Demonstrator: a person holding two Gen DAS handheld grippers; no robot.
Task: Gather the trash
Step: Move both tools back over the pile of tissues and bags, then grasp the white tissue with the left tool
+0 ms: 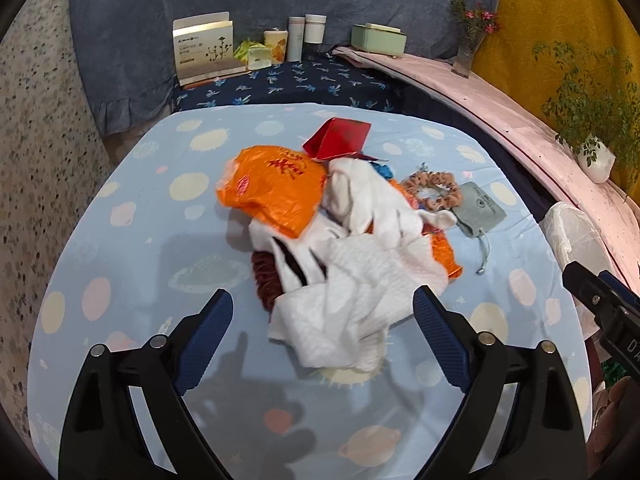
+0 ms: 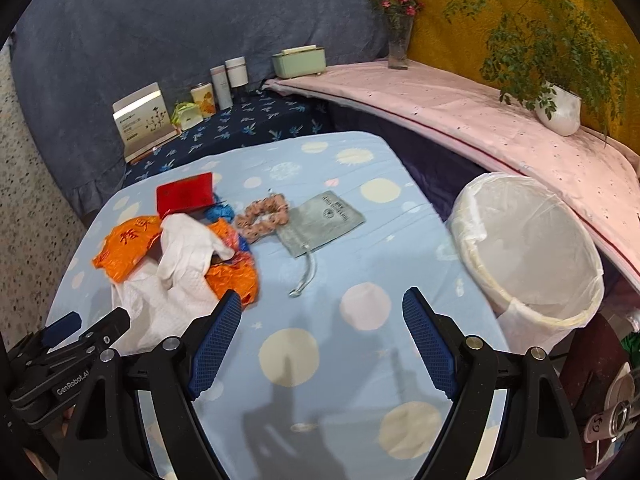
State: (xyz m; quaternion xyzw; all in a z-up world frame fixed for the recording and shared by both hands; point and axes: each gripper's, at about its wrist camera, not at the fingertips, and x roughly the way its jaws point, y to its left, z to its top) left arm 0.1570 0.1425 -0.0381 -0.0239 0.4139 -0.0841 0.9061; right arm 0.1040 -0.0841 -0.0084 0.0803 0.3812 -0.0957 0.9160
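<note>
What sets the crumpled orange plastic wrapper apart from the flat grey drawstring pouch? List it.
The crumpled orange plastic wrapper is glossy and creased; the flat grey drawstring pouch is matte and smooth. The wrapper lies partly under white paper towels; the pouch lies uncovered, beside a scrunchie. Both rest on the blue spotted tablecloth.

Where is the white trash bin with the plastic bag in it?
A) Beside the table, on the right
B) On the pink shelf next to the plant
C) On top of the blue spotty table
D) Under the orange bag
A: the right wrist view shows the trash bin standing off the right edge of the spotty table, below the pink shelf.
</note>
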